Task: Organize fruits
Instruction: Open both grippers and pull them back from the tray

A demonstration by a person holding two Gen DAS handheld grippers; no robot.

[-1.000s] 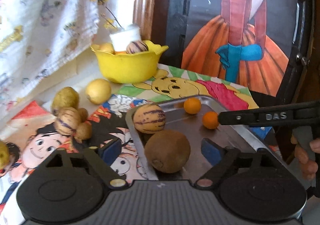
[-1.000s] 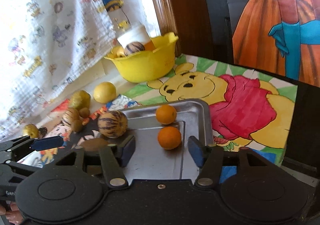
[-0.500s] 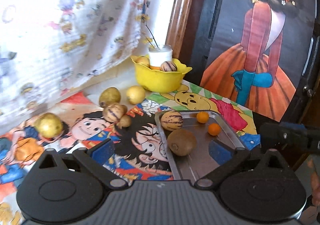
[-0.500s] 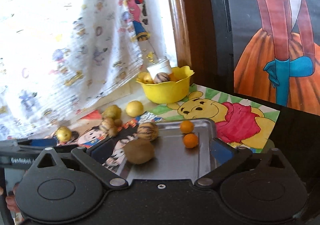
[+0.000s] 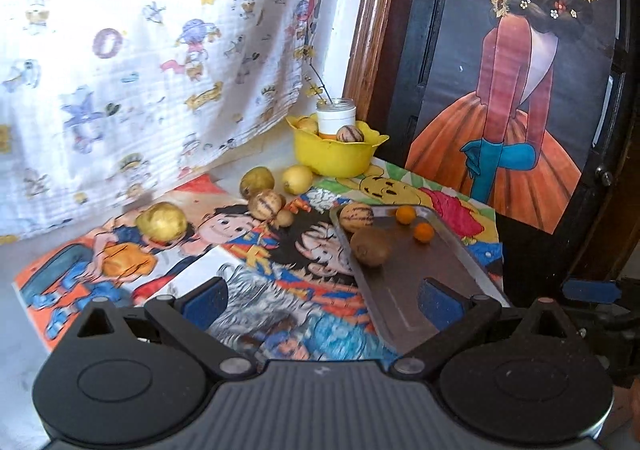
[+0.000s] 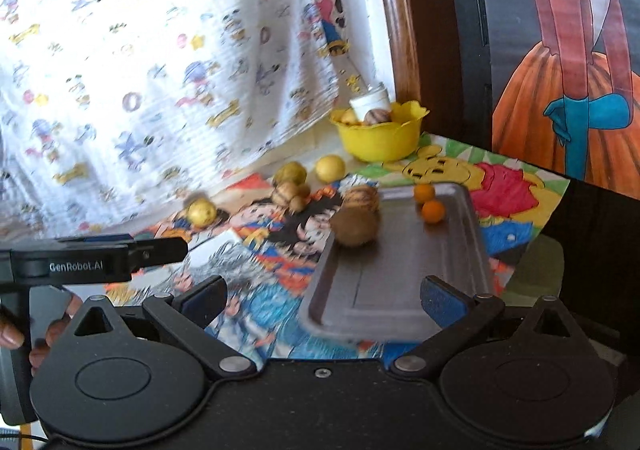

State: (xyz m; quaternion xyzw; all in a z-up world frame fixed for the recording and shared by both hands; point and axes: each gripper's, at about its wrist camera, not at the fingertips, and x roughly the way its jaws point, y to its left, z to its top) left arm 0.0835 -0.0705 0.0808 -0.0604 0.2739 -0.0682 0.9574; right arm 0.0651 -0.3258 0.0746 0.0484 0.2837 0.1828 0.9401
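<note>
A metal tray (image 5: 436, 278) (image 6: 400, 282) lies on cartoon mats and holds a brown kiwi (image 5: 370, 247) (image 6: 355, 227), a striped melon (image 5: 356, 216) (image 6: 362, 199) and two small oranges (image 5: 423, 231) (image 6: 433, 211). A yellow bowl (image 5: 336, 154) (image 6: 380, 138) with fruit stands at the back. Loose yellow and striped fruits (image 5: 264, 194) (image 6: 290, 186) lie left of the tray. My left gripper (image 5: 322, 300) and right gripper (image 6: 322, 300) are both open, empty and held back from the tray.
A white jar (image 5: 336, 116) with a twig stands behind the bowl. A patterned cloth (image 5: 140, 70) hangs at the left. A wooden frame and a dark panel with a painted girl (image 5: 520, 90) close the back right. The left gripper shows in the right wrist view (image 6: 92, 262).
Both grippers have pulled back and up from the tray, so the tray and fruit look smaller and farther. The fruit has not moved. Both stay open.
</note>
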